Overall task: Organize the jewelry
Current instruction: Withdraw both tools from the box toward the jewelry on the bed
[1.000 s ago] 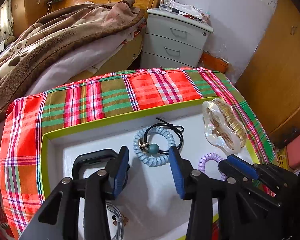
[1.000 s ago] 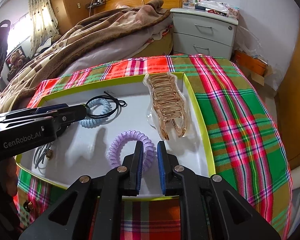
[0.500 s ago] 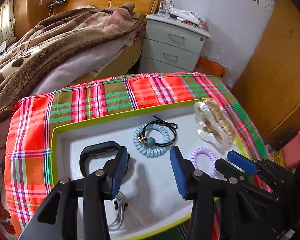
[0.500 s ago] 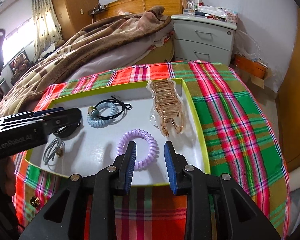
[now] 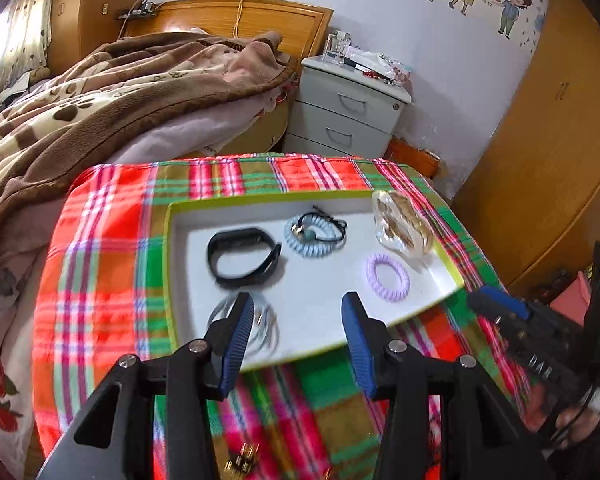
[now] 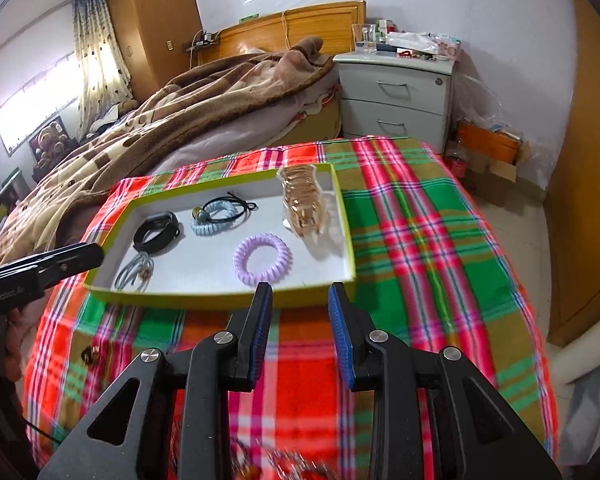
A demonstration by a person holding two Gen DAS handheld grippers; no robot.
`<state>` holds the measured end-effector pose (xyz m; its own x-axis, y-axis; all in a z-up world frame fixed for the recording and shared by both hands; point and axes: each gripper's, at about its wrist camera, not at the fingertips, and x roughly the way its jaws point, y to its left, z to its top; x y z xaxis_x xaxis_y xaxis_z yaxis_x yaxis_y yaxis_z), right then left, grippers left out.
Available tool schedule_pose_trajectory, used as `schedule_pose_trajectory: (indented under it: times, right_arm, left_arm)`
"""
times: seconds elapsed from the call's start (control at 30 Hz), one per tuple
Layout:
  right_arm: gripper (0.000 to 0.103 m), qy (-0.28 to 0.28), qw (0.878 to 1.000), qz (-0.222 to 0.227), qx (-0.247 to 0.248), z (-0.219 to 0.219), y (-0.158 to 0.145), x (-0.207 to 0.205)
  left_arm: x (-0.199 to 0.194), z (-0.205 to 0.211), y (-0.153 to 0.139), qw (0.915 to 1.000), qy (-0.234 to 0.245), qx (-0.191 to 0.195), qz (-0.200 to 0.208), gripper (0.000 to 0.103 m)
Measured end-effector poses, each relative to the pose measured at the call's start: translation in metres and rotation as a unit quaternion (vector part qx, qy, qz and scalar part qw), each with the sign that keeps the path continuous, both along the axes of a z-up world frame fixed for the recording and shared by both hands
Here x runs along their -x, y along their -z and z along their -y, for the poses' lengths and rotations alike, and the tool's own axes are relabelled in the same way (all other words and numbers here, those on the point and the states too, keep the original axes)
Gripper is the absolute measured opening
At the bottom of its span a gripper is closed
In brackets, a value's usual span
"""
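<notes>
My left gripper [image 5: 298, 312] hangs with its jaws wide and empty above the near rim of the green-edged tray [image 5: 172, 264], and my right gripper [image 6: 300, 304] hovers just short of that same rim, jaws moderately parted, gripping nothing. Inside the tray lie five pieces: a black band [image 5: 244, 256] toward its left side, a pale blue coil tie [image 5: 314, 236] with a black elastic looped through it at the far middle, a clear-and-gold claw clip [image 5: 402, 226] against the far right wall, a purple coil tie [image 5: 387, 276] near the right front, and a grey cord loop [image 5: 256, 326] at the near left corner. The coil ties look light, springy and soft, so I'd pinch one across a single side of the ring. The clip seems rigid, slick and brittle, best taken across its spine.
</notes>
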<state>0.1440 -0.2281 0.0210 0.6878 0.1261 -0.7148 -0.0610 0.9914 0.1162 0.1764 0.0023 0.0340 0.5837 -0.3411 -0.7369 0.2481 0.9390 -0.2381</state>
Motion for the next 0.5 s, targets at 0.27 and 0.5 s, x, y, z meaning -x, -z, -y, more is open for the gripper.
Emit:
schedule_pose_trajectory:
  times: [0.27,0.5]
  right_arm:
    - [0.03,-0.044,0.999,-0.007,-0.013,0.012,0.012,0.036]
    - [0.03,-0.096,0.995,-0.013,-0.007,0.012,0.028,0.06]
  left_arm:
    - [0.038,-0.027,0.005,0.9995,-0.028,0.015,-0.002,0.048]
    - [0.068,-0.044,0.017,0.9986,-0.044,0.024,-0.013,0.048]
